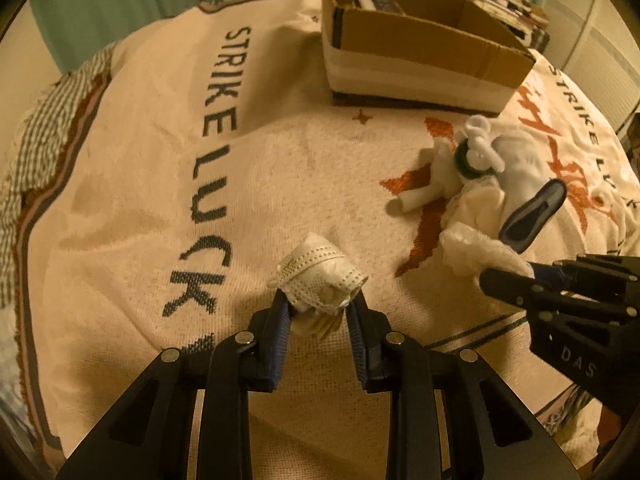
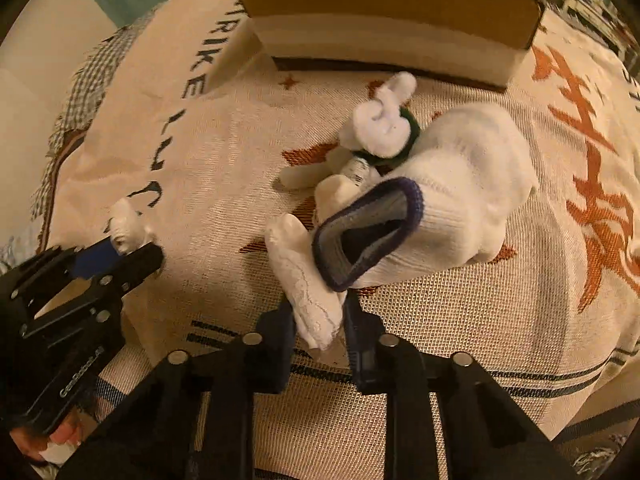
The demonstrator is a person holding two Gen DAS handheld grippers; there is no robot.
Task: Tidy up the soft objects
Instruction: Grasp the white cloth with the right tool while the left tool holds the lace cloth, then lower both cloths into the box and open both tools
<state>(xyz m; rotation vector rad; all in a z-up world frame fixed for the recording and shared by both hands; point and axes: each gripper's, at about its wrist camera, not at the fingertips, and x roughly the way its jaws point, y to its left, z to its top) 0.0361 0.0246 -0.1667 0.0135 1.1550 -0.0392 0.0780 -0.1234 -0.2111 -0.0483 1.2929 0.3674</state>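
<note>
Two pairs of fingers clamped: left gripper [image 1: 318, 306] on perforated white cloth [image 1: 320, 280], right gripper [image 2: 319, 320] on lacy white sock [image 2: 304, 280], navy-cuffed sock [image 2: 448, 200] at two o'clock.

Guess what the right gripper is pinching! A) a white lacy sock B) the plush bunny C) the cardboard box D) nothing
A: in the right wrist view the right gripper has its pads closed on the white lacy sock, beside the navy-cuffed sock and the plush bunny.
</note>
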